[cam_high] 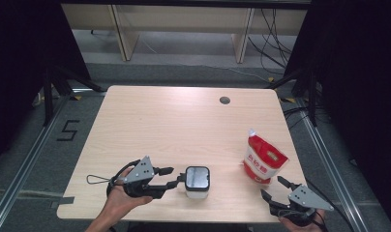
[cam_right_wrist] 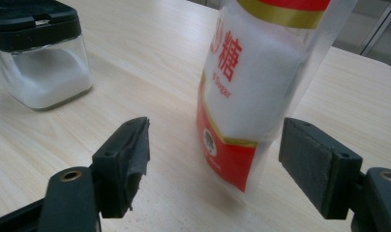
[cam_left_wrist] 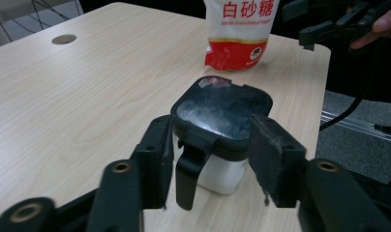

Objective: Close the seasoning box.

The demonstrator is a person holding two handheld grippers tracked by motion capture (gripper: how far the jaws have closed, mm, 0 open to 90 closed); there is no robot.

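A clear square jar [cam_high: 197, 182] with a black hinged lid stands near the table's [cam_high: 184, 125] front edge, at about six o'clock from the table's centre; white granules fill its lower part. The left gripper [cam_high: 172, 177] lies level just at the jar's nine o'clock, its jaws parted to either side of the lid's front tab. In the left gripper view the left gripper [cam_left_wrist: 210, 164] has its pads standing off the jar [cam_left_wrist: 220, 140], one each side of the dangling black latch, not pressing on it.

A sugar bag [cam_high: 263, 159] stands upright (red base, white upper half) at about four o'clock from the centre, near the right edge. Its front reads "白砂糖" in red, with "White Granulated Sugar" in small print below, seen on the sugar bag [cam_left_wrist: 239, 31]. The right gripper [cam_high: 275, 187] rests near the front right corner, jaws wide apart and empty; in its own view the right gripper [cam_right_wrist: 215, 157] frames the sugar bag [cam_right_wrist: 256, 82] without touching it.
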